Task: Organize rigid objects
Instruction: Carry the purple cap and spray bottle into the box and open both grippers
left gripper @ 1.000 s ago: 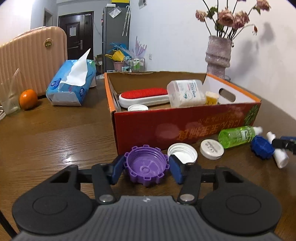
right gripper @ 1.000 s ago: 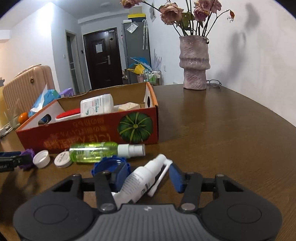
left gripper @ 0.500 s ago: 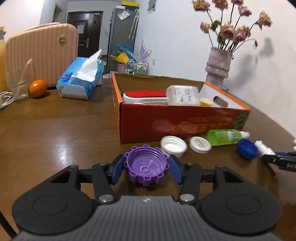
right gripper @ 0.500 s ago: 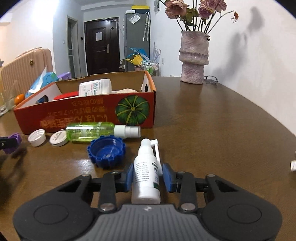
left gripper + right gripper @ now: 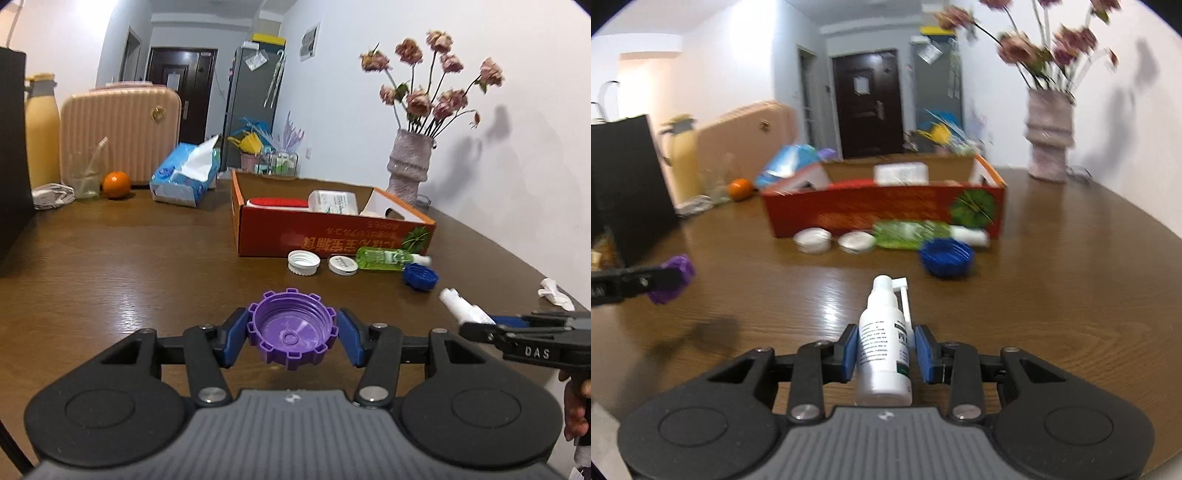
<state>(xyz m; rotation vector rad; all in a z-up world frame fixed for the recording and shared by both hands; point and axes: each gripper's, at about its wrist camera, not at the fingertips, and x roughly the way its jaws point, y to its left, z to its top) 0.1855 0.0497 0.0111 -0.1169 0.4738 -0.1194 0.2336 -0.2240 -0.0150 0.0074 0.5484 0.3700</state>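
Left wrist view, nearest first: the left gripper [image 5: 291,334] is clamped on a purple notched plastic bottle cap [image 5: 291,329], open side up, blue pads pressed against its rim on both sides and the cap held off the brown wooden bench [image 5: 129,266]. At that view's right edge the right gripper [image 5: 476,326] comes in level with it, carrying a white plastic spray bottle [image 5: 884,341]. The right wrist view shows that bottle gripped narrowly around its body, its long axis running straight ahead along the fingers, nozzle pointing away.

Farther on lie a blue ridged cap [image 5: 421,277], two white round lids [image 5: 303,262], and a green clear bottle [image 5: 384,255] lying on its side just in front of the red cardboard box [image 5: 332,236], which is open-topped and already holds a red-topped brush [image 5: 277,203] and a white tub [image 5: 334,201].

The box lies straight ahead of both grippers, well apart from each. Judging by the views, neither hand is clearly nearer; each load must be carried forward and over the box's near wall.
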